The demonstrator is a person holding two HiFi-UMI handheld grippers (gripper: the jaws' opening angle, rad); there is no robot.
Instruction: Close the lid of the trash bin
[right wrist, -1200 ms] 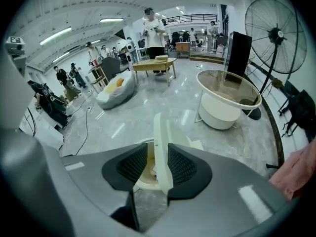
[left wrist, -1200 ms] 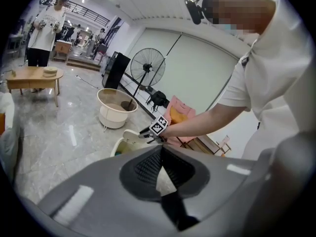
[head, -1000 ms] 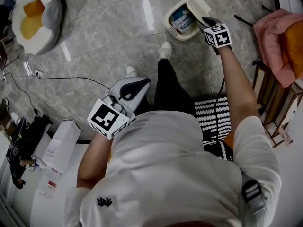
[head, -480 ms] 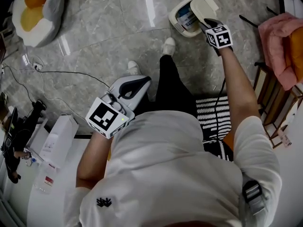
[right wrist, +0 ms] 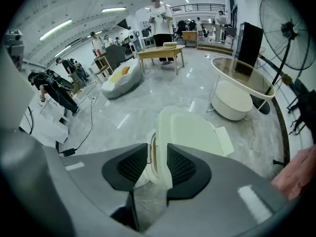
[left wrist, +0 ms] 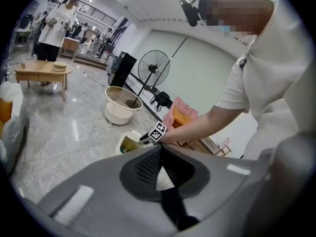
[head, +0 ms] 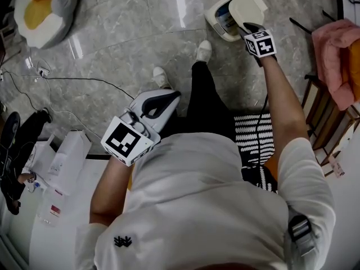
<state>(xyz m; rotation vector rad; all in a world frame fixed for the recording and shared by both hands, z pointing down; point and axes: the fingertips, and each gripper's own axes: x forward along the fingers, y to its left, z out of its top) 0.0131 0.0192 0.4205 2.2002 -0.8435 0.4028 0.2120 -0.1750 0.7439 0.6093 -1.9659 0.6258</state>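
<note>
Lid direction: the lid [right wrist: 192, 132] is seen tilted over the trash bin [head: 212, 17], partly lowered. Its long axis runs away from the right gripper [right wrist: 158, 164], the near edge being lowest in the right gripper view.
Lid look: cream plastic, a rounded rectangle with a raised border; a small flat tab is seen at its far right side.
Lid place: in the head view the lid [head: 246, 9] covers the bin's right part, and the opening is left showing at its left, with something blue and white inside.
Bin: a cream, oval bin is set on the grey marble floor [head: 124, 44], just beyond the person's shoes [head: 203, 50].
Right gripper: the right gripper [head: 247, 28] is held at arm's length, and its jaws are clamped on the lid's near edge.
Left gripper: the left gripper [head: 160, 103] is kept near the person's body, well apart from the bin; its jaws [left wrist: 160, 169] are pressed together with nothing between them.
Surroundings: a pink cloth [head: 332, 44] is draped at the right, and a striped mat [head: 253, 139] is laid by the person's leg.
</note>
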